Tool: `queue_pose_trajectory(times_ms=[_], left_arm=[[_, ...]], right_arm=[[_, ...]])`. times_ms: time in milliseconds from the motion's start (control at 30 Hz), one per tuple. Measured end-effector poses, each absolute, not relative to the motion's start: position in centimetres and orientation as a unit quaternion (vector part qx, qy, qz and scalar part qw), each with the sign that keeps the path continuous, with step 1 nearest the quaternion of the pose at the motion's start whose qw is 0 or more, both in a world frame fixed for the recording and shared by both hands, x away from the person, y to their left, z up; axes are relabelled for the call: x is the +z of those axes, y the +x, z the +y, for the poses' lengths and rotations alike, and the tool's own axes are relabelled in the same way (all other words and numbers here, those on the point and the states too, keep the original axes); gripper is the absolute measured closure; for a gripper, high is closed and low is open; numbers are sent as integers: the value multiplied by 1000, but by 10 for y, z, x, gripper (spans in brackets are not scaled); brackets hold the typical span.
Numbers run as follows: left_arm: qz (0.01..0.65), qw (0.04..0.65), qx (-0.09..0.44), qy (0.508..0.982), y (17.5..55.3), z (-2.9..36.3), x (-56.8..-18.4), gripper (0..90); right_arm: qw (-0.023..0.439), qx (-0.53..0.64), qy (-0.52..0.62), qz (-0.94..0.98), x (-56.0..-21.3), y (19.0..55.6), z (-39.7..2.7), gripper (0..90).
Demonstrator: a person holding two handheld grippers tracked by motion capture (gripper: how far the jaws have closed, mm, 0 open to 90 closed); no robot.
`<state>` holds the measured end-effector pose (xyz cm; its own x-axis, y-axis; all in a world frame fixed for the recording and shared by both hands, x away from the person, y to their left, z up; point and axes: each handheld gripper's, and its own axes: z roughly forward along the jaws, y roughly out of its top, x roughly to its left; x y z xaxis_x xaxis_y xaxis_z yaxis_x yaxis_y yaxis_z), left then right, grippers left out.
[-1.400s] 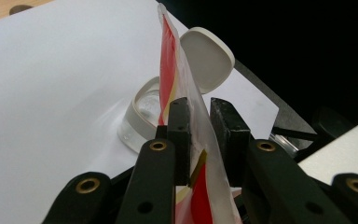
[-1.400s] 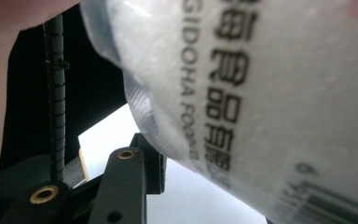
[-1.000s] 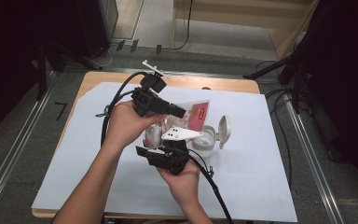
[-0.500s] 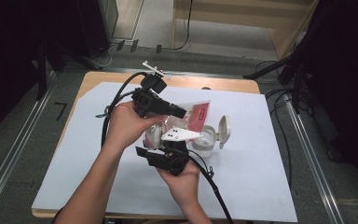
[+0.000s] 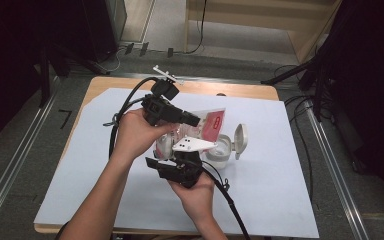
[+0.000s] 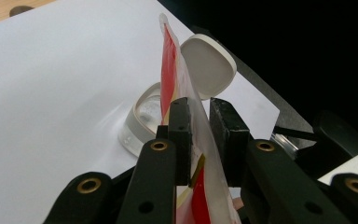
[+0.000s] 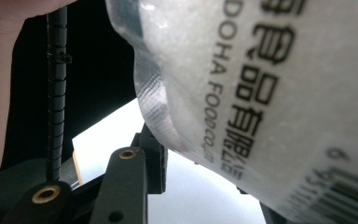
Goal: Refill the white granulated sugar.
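Standing nearby: open-lidded white container (image 5: 223, 150) mid-bench, under the pouch (image 5: 207, 121).
Left gripper (image 6: 200, 126): pinching the pouch's edge.
Right gripper (image 5: 180, 150): clamping the pouch's lower part.

- I take this for a lab or recording room, not a home.
- My wooden table (image 5: 180, 86) is covered with a plain white sheet (image 5: 275, 165).
- Metal rails (image 5: 15, 165) flank it on grey carpet (image 5: 55, 135).
- Cables (image 5: 300, 130) and dark stands (image 5: 320, 75) crowd the edges.
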<state>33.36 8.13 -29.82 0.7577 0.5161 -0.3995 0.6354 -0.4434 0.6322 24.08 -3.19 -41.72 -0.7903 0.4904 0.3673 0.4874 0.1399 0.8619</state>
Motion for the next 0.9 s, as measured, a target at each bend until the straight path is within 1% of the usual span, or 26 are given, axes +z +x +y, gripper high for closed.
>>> queue_pose_trajectory(times_ms=[900], left_arm=[[333, 407, -67, 848, 332, 79, -298, 799]], right_arm=[[6, 570, 326, 754, -418, 240, -32, 634]])
